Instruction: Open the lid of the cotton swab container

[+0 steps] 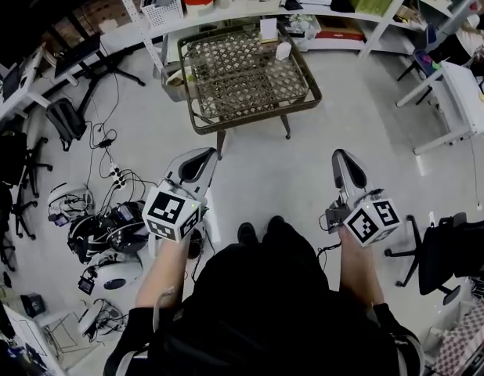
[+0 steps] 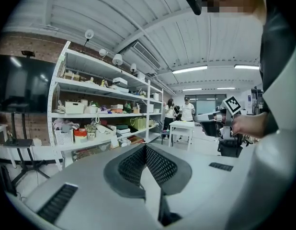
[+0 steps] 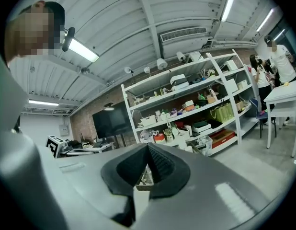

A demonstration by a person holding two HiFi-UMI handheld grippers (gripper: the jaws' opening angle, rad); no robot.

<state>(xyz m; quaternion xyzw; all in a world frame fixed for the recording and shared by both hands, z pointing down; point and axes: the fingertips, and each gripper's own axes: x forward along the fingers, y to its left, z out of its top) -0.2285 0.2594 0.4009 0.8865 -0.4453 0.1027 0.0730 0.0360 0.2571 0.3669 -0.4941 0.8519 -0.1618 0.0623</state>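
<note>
The left claw (image 1: pixel 201 160) and the right claw (image 1: pixel 342 161) are both pressed together with nothing between them. They hang over the floor, pointing toward the woven counter (image 1: pixel 226 121), well apart from it. The small white upright thing near the counter's far right edge is probably the cotton swab container (image 1: pixel 283 51). It lies ahead and the right claw seems nearer.
</note>
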